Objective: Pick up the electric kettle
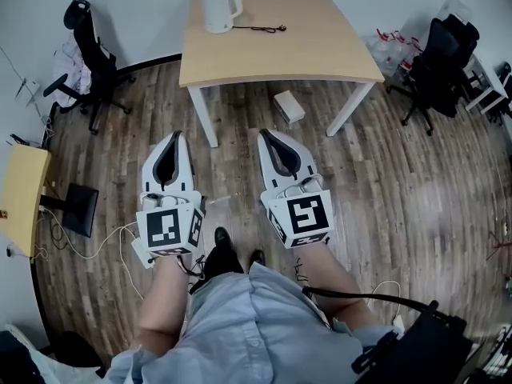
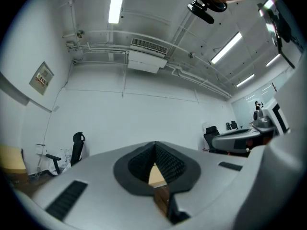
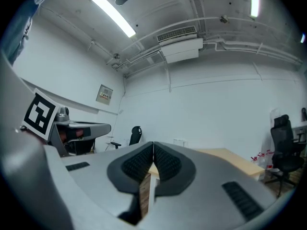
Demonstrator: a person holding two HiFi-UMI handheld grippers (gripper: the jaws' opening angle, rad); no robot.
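A white electric kettle [image 1: 218,9] stands upright near the far left corner of a light wooden table [image 1: 320,46], with a black cord [image 1: 260,29] lying beside it. Both grippers hover over the wooden floor, well short of the table and pointing towards it. In the head view my left gripper [image 1: 176,137] and my right gripper [image 1: 264,134] are side by side, each shut with nothing in it. The left gripper view shows its pads [image 2: 165,159] meeting at the tip, and the right gripper view shows its pads [image 3: 165,162] pressed together, with the table [image 3: 230,157] beyond them.
A white box [image 1: 289,106] lies on the floor under the table. Black office chairs stand at the left [image 1: 88,50] and right [image 1: 440,62]. A small yellow table [image 1: 20,198] and loose cables are at the left, and a black case [image 1: 424,346] sits by my right leg.
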